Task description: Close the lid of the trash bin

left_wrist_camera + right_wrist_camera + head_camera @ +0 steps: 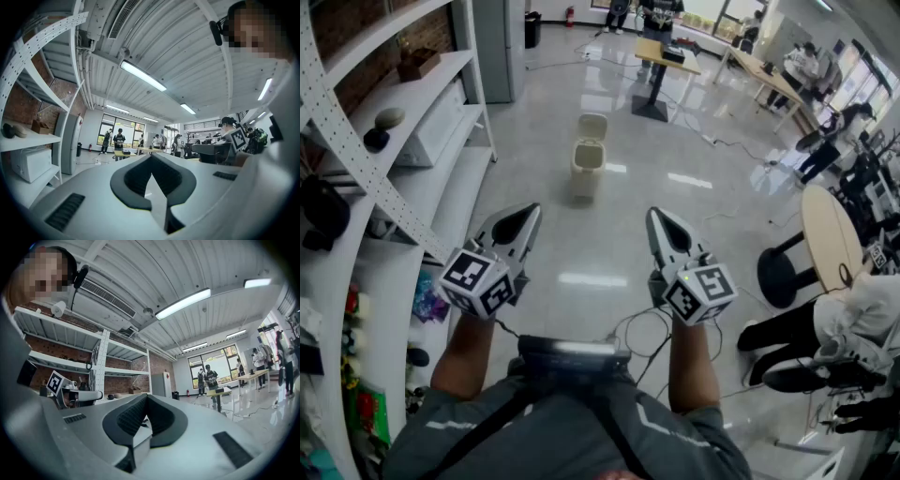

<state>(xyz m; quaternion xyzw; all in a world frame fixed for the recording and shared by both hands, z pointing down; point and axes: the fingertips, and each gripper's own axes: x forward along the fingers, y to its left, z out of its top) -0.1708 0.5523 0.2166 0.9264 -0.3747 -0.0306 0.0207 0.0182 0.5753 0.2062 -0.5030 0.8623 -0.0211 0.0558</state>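
A small cream trash bin [586, 171] stands on the shiny grey floor well ahead of me, in the head view only. Its lid [592, 125] is tipped up and back, leaving the top open. My left gripper [528, 212] and right gripper [659, 216] are held side by side at chest height, both pointing toward the bin and far short of it. Each is shut with nothing between the jaws. Both gripper views look up at the ceiling and across the room: the left gripper [151, 160] and right gripper [146, 398] show closed tips, and the bin is out of sight.
White shelving [403, 169] with small items runs along my left. A seated person [825, 328], a round table [830, 234] and a black stool [783, 274] are at my right. A desk [667, 54] and standing people are beyond the bin. Cables lie on the floor.
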